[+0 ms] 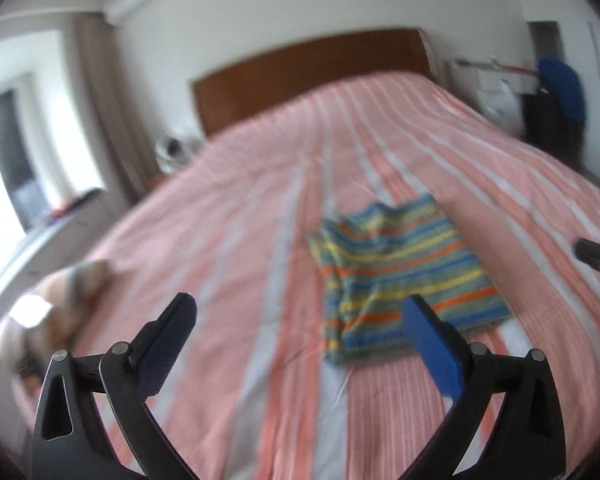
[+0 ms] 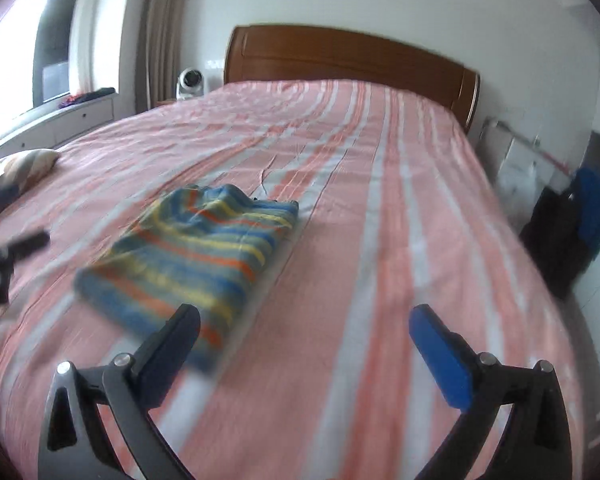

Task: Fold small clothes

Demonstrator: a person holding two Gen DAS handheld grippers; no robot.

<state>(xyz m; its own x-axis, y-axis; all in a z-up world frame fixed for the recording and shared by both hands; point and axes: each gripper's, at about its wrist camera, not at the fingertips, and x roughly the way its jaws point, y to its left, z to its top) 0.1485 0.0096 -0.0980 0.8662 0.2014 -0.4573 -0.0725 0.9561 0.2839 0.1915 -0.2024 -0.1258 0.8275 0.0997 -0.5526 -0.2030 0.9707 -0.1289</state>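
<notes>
While blurred, folded striped garment (image 1: 404, 276) on bedspread (image 1: 260, 208), perhaps pillow (image 2: 28, 164) nearby, both tools (image 1: 300, 320) (image 2: 306, 330) spread, empty.

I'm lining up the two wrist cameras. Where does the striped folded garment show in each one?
Left wrist view: the striped garment lies right of centre, beyond the open left gripper, partly behind its blue finger.
Right wrist view: the same garment lies left of centre, ahead of the open right gripper.
Shared landmark: the brown wooden headboard at the far end of the bed.

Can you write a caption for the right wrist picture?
Open right gripper hovers near a folded striped garment on a pink striped bed.
</notes>
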